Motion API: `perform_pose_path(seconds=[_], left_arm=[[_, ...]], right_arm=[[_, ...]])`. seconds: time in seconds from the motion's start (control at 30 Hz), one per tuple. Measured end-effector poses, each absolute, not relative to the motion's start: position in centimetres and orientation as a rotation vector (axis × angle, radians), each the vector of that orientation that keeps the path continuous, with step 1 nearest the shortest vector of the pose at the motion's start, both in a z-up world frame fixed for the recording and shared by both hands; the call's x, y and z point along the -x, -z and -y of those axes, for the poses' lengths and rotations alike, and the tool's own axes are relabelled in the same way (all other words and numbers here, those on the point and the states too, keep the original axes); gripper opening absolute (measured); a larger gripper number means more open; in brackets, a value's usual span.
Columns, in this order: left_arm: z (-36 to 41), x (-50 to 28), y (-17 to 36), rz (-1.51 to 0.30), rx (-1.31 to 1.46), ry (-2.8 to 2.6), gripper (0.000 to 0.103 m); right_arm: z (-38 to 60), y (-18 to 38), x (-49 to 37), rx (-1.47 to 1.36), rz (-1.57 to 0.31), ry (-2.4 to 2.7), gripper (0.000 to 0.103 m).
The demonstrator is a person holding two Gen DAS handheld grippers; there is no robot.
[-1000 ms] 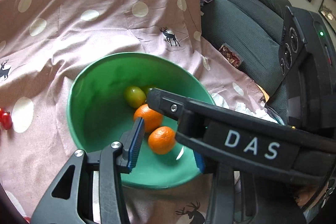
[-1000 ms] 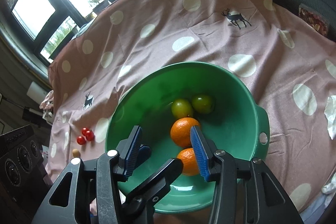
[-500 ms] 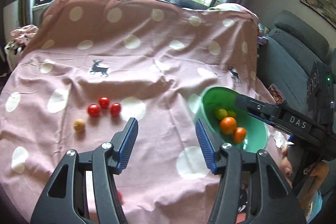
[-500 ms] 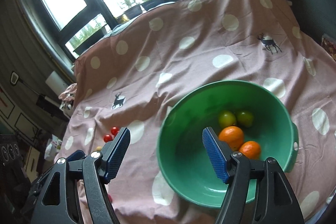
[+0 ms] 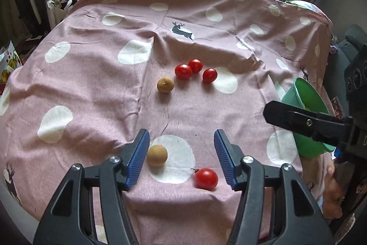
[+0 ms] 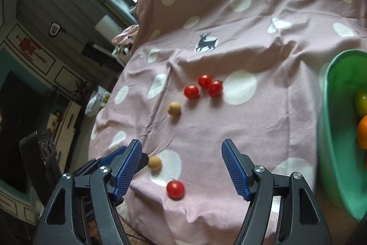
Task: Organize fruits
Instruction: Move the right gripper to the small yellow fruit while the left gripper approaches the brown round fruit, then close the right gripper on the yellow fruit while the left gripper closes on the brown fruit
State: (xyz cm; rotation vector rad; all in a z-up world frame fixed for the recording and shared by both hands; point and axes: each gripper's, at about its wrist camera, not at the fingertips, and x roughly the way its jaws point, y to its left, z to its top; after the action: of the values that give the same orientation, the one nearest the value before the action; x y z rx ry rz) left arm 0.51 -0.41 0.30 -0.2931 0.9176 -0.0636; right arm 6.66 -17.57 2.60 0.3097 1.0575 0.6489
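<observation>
On the pink dotted cloth lie three red tomatoes in a cluster and a tan round fruit beside them. Nearer me sit a second tan fruit and a lone tomato. My left gripper hangs open above this near pair, its left pad close to the tan fruit, nothing gripped. My right gripper is open too, over the same tomato and tan fruit. The green bowl at right holds oranges and green fruit.
The right gripper's black arm crosses in front of the green bowl in the left wrist view. A hand shows at the lower right. The cloth's front edge drops off just below both grippers. Windows and clutter lie beyond.
Both grippers have swung away from the green bowl to the left and opened wider. The loose tomatoes and tan fruits now sit before them; the oranges stay in the bowl.
</observation>
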Motion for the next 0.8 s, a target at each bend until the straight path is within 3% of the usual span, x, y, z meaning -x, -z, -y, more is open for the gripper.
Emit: perform_pose_path(seconds=[0.13, 0.23, 0.37, 0.8], left_arm=[[0.3, -0.9, 0.3, -0.937, 0.31, 0.07, 0.057], [0.3, -1.0, 0.7, -0.951, 0.294, 0.055, 0.056], [0.3, -1.3, 1.4, -0.971, 0.294, 0.04, 0.041], [0.2, -1.9, 2.9, -1.032, 0.26, 0.003, 0.041]], right_arm=[[17.5, -1.5, -7.6, -0.332, -1.071, -0.594, 0.072], [17.8, -1.1, -8.9, -0.366, -1.078, -0.568, 0.061], [16.8, -1.0, -11.1, -0.319, -1.058, -0.528, 0.049], [12.6, 1.8, -15.4, -0.168, -1.085, -0.453, 0.046]])
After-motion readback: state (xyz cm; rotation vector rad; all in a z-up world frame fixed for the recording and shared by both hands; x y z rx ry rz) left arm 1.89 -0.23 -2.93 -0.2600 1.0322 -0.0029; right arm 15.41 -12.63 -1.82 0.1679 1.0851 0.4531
